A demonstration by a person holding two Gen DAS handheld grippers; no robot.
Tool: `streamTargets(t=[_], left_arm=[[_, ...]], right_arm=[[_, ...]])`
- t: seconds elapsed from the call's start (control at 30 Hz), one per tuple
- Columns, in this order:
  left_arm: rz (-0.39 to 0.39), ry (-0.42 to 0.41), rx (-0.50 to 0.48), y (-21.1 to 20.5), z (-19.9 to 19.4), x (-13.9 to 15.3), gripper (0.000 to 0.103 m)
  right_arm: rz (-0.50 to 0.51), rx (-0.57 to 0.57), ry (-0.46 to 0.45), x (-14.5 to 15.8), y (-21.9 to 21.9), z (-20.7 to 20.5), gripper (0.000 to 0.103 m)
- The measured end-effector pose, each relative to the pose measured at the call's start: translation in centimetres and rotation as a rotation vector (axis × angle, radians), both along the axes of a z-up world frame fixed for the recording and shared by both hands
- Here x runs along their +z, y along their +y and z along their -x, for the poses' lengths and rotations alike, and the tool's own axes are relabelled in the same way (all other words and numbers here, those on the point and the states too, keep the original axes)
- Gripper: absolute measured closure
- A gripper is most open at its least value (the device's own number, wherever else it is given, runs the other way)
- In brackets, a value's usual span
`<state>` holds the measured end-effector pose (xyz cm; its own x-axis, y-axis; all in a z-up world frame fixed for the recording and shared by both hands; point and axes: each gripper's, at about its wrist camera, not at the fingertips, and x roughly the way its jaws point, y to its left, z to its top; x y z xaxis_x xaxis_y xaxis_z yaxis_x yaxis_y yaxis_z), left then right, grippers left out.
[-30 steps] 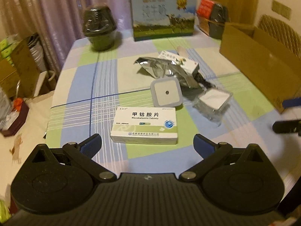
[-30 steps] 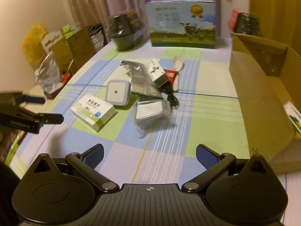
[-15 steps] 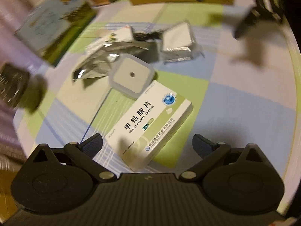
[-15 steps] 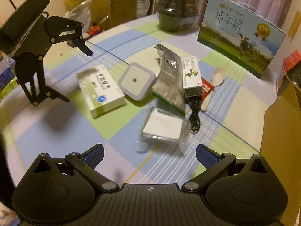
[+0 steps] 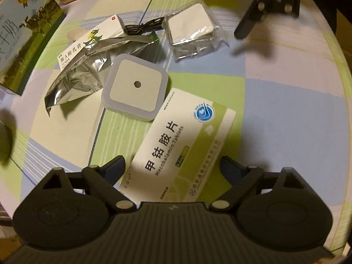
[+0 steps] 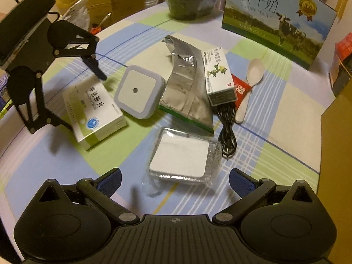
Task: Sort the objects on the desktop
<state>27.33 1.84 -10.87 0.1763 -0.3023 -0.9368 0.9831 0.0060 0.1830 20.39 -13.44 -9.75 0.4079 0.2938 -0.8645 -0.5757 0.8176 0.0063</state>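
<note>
Left claw (image 5: 172, 167) spread, just been narrowing, straddling the near end of the tablet box (image 5: 182, 147) lying flat on the checked surface (image 5: 286, 114), pads not visibly pressing it. Just beyond the box, touching its far corner, a square night light (image 5: 136, 85). Right claw (image 6: 175, 179) spread wide, hovering over a plastic-wrapped white square (image 6: 180, 156), nothing pinched. Further ahead: foil pouch (image 6: 187, 88), black cable (image 6: 227, 129).
</note>
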Motion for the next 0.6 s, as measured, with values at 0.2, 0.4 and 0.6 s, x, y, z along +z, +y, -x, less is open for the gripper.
streamTargets(t=[0.2, 0.4, 0.6], left_arm=[[0.018, 0.059, 0.086, 0.1, -0.7, -0.1, 0.017], [0.027, 0.065, 0.274, 0.1, 0.5, 0.1, 0.020], [0.069, 0.126, 0.425, 0.1, 2.8, 0.1, 0.023]], right_arm=[[0.009, -0.042, -0.001, -1.2, 0.8, -1.7, 0.002], [0.021, -0.106, 0.009, -2.3, 1.4, -3.2, 0.004], [-0.010, -0.136, 0.008, -2.1, 0.8, -2.2, 0.037]])
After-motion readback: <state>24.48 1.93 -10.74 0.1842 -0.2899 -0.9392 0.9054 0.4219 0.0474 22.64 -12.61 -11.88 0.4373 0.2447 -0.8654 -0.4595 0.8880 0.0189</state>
